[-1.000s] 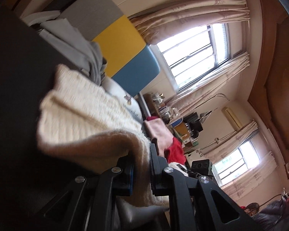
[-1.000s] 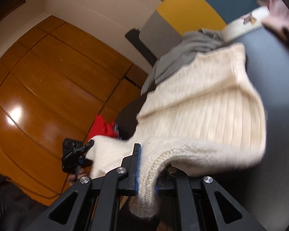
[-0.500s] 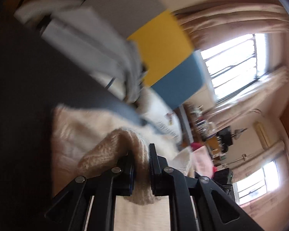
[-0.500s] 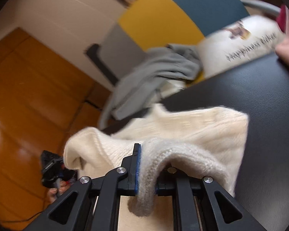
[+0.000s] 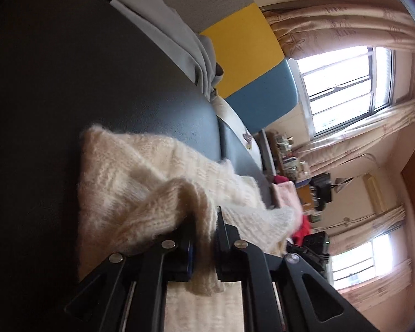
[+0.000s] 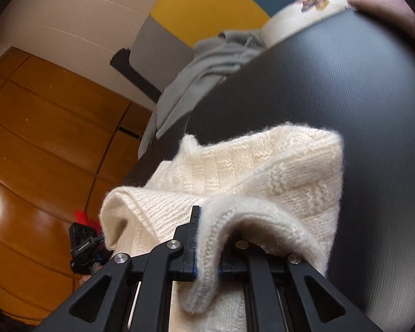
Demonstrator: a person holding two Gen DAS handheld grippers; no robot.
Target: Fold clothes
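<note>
A cream knitted sweater (image 5: 141, 182) lies on the dark table (image 5: 55, 69), doubled over on itself. My left gripper (image 5: 204, 238) is shut on one edge of the sweater, with knit bunched between the fingers. In the right wrist view the same sweater (image 6: 262, 171) lies folded on the table (image 6: 359, 96). My right gripper (image 6: 207, 246) is shut on another edge of it, and the pinched knit hangs down between the fingers. Both grippers sit low, close to the table surface.
A grey garment (image 6: 204, 69) is heaped at the table's far edge and also shows in the left wrist view (image 5: 166, 25). A pink cloth (image 5: 285, 193) and a red one (image 5: 301, 229) lie beyond the sweater. A white printed item (image 6: 307, 11) sits at the far side.
Both grippers have carried the held sweater edge forward and down over the rest of the sweater. The sweater now lies doubled and shorter on the table. Both grips stayed shut.
</note>
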